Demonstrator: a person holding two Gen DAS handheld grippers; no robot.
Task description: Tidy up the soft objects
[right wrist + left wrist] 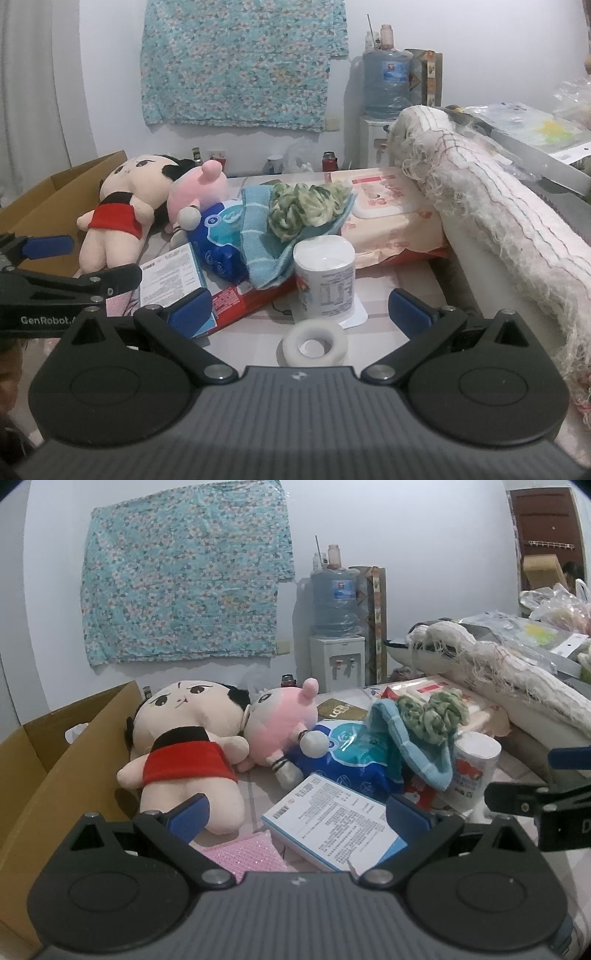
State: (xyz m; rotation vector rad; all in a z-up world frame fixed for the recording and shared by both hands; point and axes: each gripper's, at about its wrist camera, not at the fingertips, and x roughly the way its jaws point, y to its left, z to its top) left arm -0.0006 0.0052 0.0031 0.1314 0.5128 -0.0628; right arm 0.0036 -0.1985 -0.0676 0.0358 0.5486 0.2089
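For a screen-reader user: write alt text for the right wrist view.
The open right hand-held gripper hovers over a cluttered table, pointing at a white tape roll and a paper roll. Behind lie a blue towel, two plush dolls and, at left, a cardboard box; the left hand-held gripper enters from the left.

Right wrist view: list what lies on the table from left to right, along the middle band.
Cardboard box → doll in the red dress → pink plush toy → blue packet → green scrunchy puff on the blue towel → wet wipes pack → frayed white roll.
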